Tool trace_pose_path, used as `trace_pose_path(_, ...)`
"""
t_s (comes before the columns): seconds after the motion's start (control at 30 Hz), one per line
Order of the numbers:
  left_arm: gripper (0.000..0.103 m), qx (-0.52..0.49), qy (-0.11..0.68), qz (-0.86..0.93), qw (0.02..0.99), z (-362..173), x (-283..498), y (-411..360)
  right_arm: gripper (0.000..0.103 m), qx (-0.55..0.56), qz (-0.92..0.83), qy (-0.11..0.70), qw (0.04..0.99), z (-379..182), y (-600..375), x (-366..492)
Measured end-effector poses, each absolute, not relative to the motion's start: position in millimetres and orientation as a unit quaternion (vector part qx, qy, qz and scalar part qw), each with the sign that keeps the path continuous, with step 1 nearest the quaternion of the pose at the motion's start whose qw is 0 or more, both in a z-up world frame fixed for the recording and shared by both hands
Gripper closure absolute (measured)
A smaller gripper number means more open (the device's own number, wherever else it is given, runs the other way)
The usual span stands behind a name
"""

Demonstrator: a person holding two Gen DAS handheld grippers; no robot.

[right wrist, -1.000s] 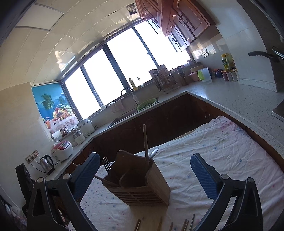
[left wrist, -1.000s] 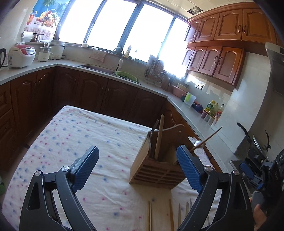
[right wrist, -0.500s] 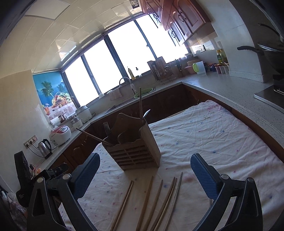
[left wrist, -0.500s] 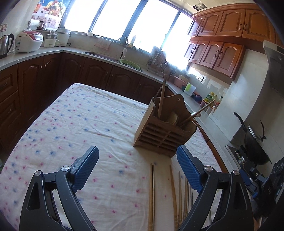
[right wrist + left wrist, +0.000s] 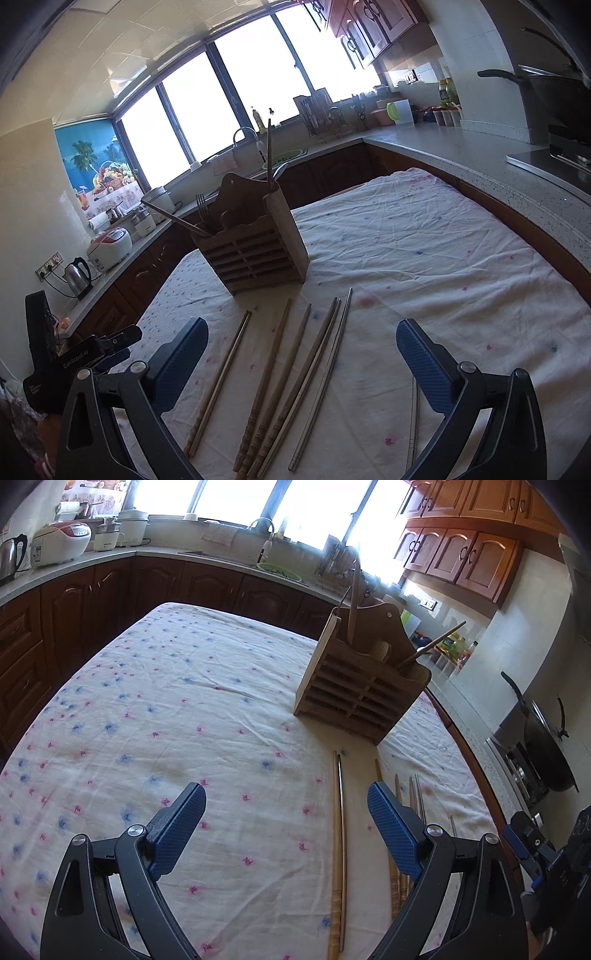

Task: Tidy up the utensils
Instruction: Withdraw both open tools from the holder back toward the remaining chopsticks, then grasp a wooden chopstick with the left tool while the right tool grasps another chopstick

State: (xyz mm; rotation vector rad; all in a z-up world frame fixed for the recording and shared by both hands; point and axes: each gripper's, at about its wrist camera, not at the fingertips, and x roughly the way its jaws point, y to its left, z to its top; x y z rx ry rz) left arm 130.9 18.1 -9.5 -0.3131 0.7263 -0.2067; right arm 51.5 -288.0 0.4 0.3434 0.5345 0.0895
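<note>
A wooden utensil holder stands upright on the table's flowered cloth, and everything else is placed from it. Inside it a fork shows at its left compartment in the right wrist view, a long wooden stick leans out over its left rim, and a tall upright handle with a spoon beside it rises from its right end. On the cloth just in front of the holder lies a loose fan of chopsticks, their tips pointing toward it: a wooden pair furthest left, several more wooden ones in the middle, and a metal chopstick on the right, with another metal piece further right, partly hidden. The right gripper hangs above these chopsticks on the near side of the holder, jaws spread wide and empty. The left gripper hovers over the cloth nearer than the holder, also wide open with nothing between its blue pads; the leftmost pair lies under its gap. Behind the holder a kitchen counter with a sink tap runs under the windows
</note>
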Motion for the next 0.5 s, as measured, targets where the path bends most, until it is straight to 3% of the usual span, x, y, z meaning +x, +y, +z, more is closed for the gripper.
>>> trace_pose_path(0.43,0.012,-0.105,0.400,-0.099,0.905,-28,147,-4,0.000,0.166,0.037,0.301,0.938,-18,-289,68)
trace_pose_path(0.5,0.019,-0.092,0.407,-0.100,0.903,-33,152,-10,0.001,0.160,0.038,0.309,0.937,-21,-287,72)
